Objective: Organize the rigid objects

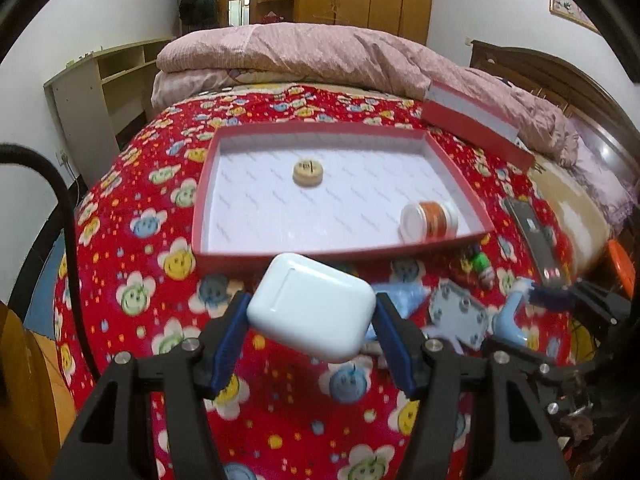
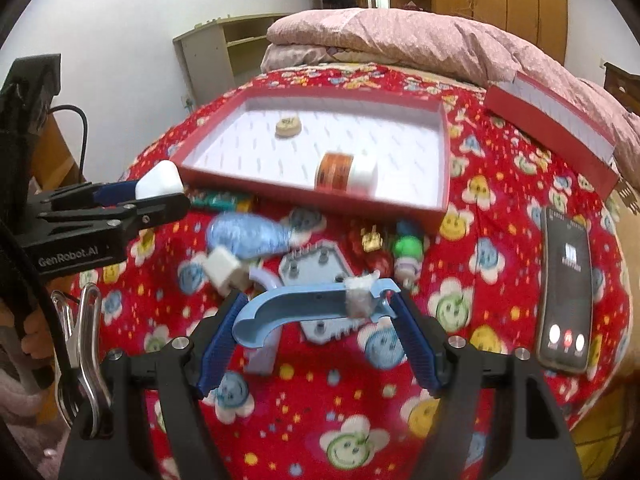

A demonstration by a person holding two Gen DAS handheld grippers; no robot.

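Motion blur softens items; left gripper (image 1: 312,312) clamps white case (image 1: 312,306), right gripper (image 2: 316,312) blue clip (image 2: 304,308).

"GenRobot.AI" stands in pale letters on the black body of the left tool (image 2: 160,194)

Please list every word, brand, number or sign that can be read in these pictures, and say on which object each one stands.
"GenRobot.AI": on the side of the left gripper, seen from the right wrist view.
Phone screen: white text, too blurred to read.
Orange jar label: print blurred, unreadable.
Wooden disc in the red box: dark mark, too small to read.
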